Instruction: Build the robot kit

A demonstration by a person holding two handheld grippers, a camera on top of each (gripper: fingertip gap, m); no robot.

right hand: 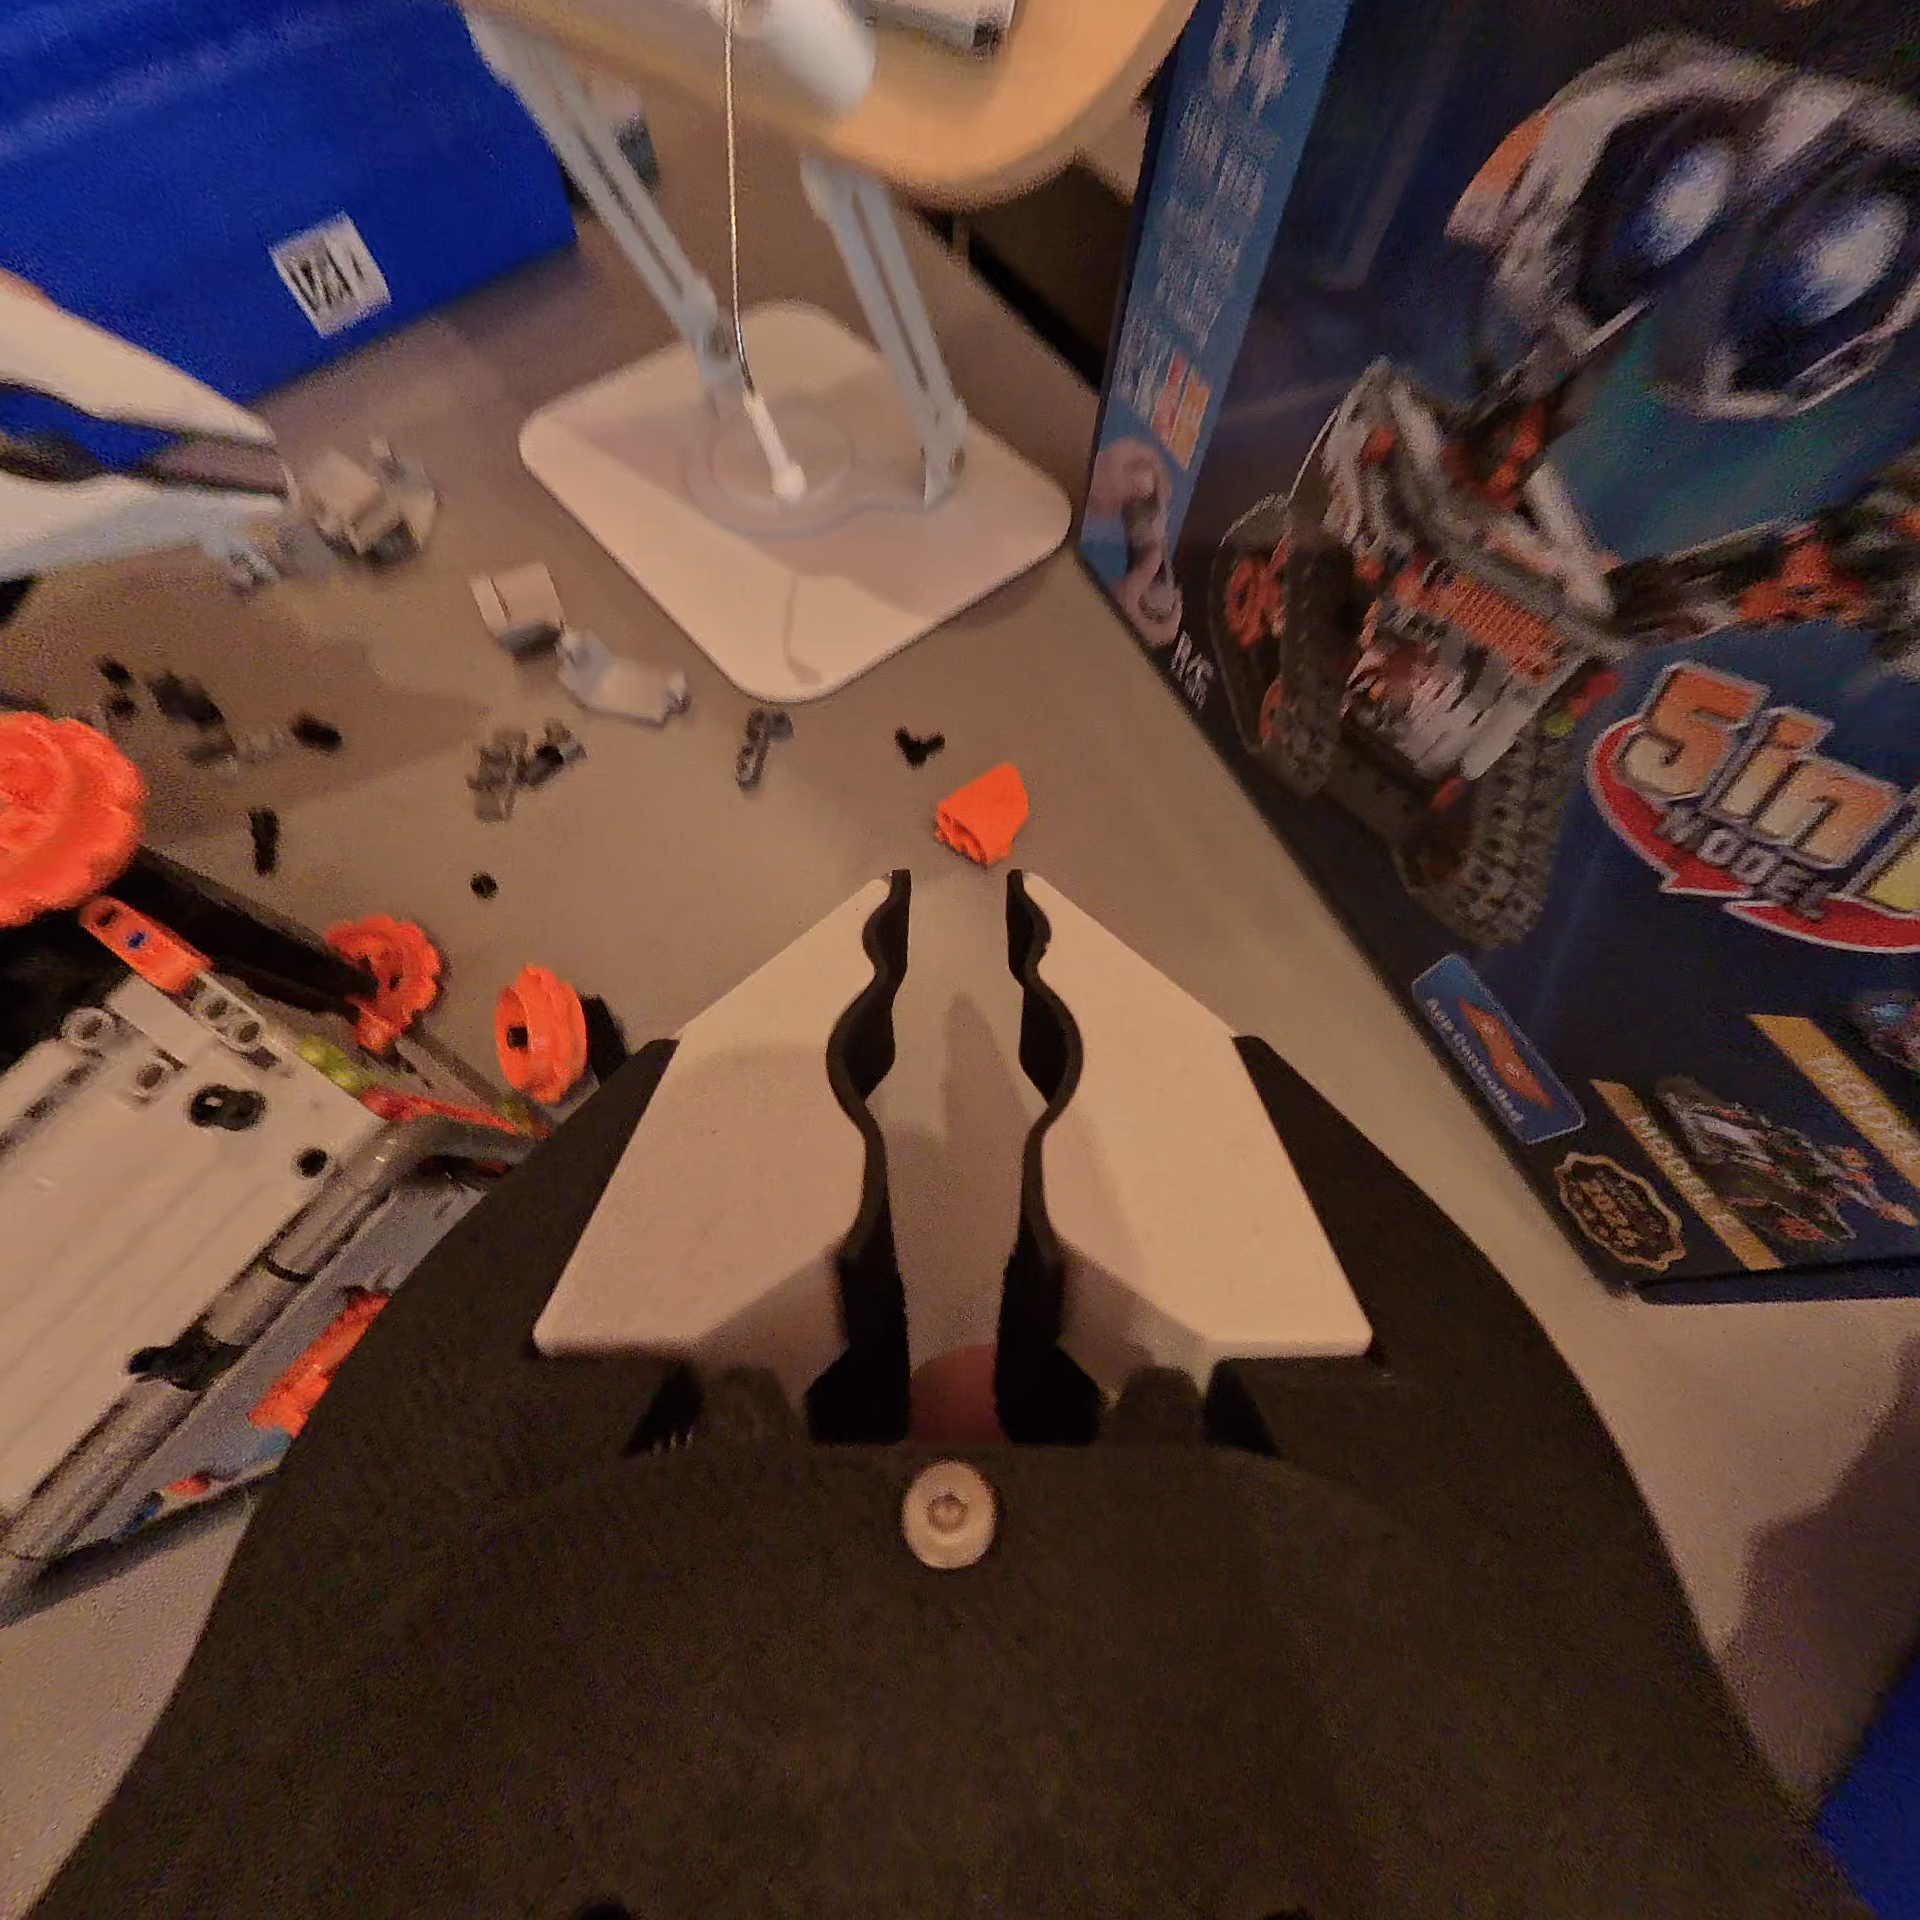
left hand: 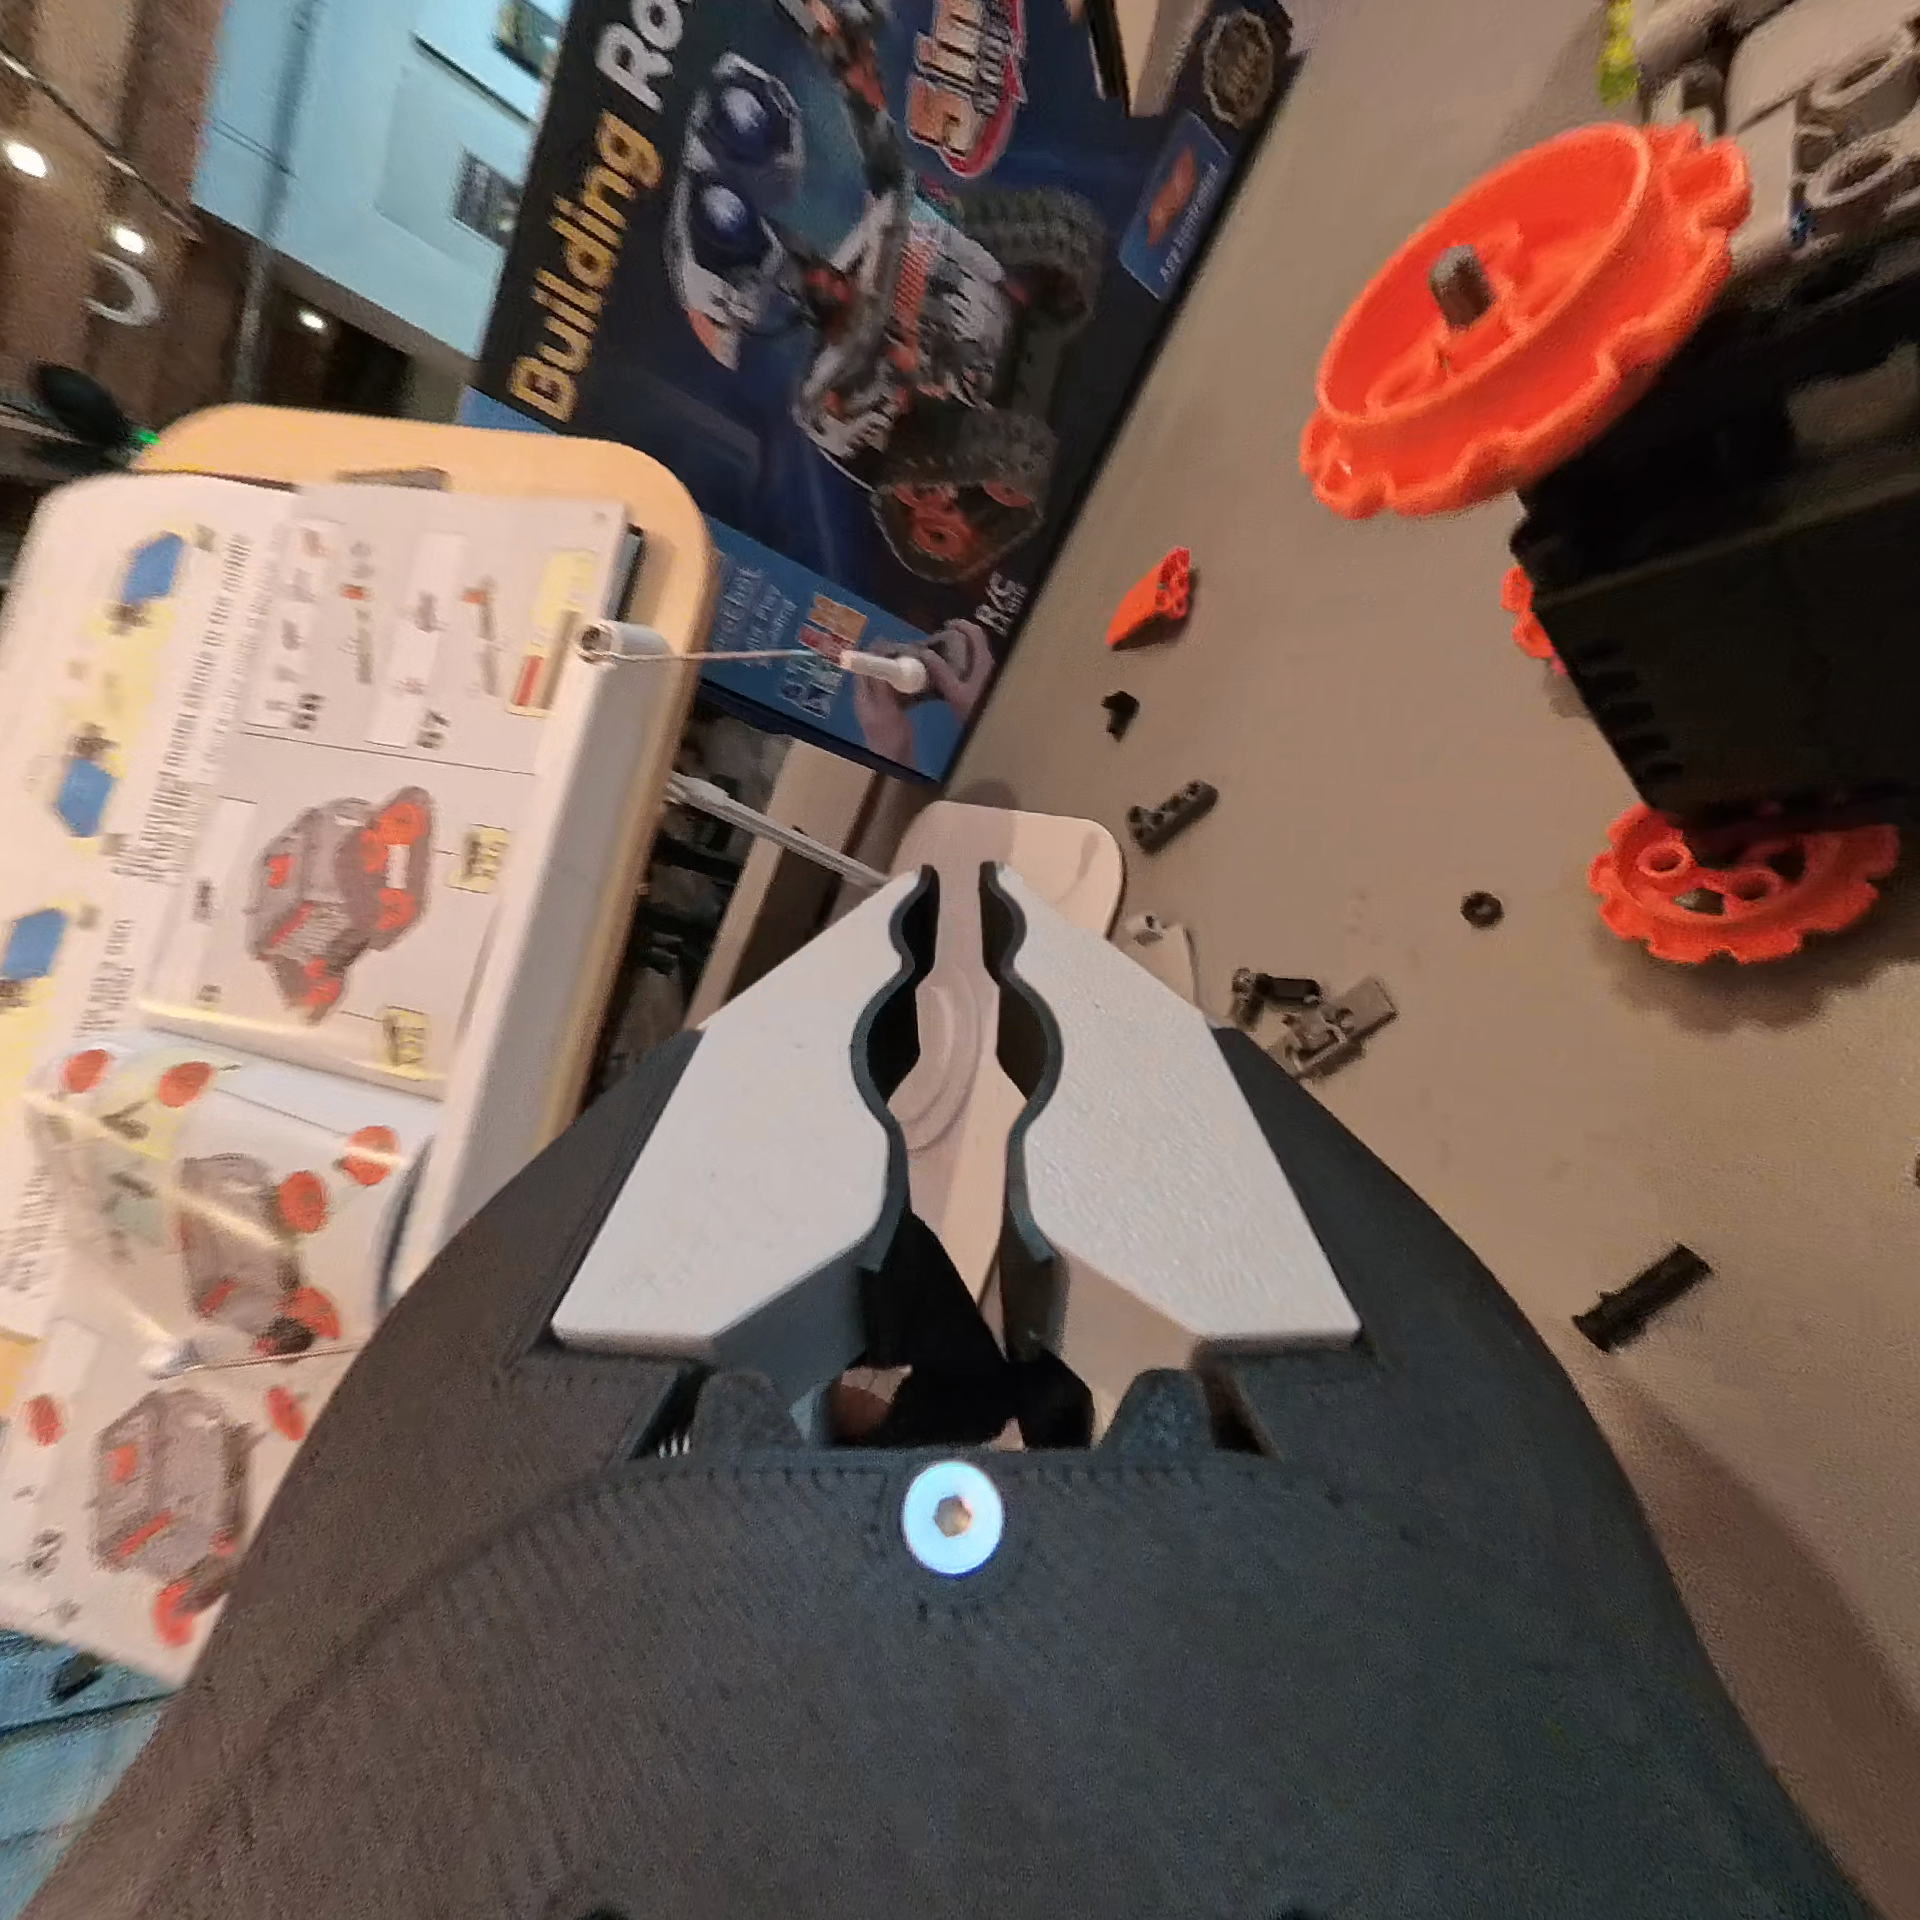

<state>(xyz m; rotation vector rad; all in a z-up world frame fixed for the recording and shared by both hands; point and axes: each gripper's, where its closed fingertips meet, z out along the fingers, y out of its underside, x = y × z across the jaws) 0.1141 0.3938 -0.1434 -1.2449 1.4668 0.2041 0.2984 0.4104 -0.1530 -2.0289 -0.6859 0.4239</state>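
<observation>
A grey table (right hand: 1195,914) is seen strewn with small black and grey building pieces (right hand: 520,758), with a tall dark-blue toy box (right hand: 1558,623) stood upright along its far right in the right wrist view. The white base of a stand (right hand: 800,509) is set beyond the loose pieces, and an open instruction booklet (left hand: 260,935) is propped on that stand in the left wrist view. A partly built model with a black body (left hand: 1714,644) and large orange toothed wheels (left hand: 1507,322) is found to the right of the left hand-held gripper (left hand: 958,883), well apart from it. The left hand-held gripper is held above the table with its fingertips nearly closed — only a narrow slit is left and nothing is gripped. The right hand-held gripper (right hand: 958,883) is held slightly parted and empty; a small orange wedge piece (right hand: 982,826) is seen lying on the table just ahead of its fingertips, not touched. To its left, the grey and orange model (right hand: 208,1143) and a loose orange wheel (right hand: 540,1034) are seen close beside the gripper body.
</observation>
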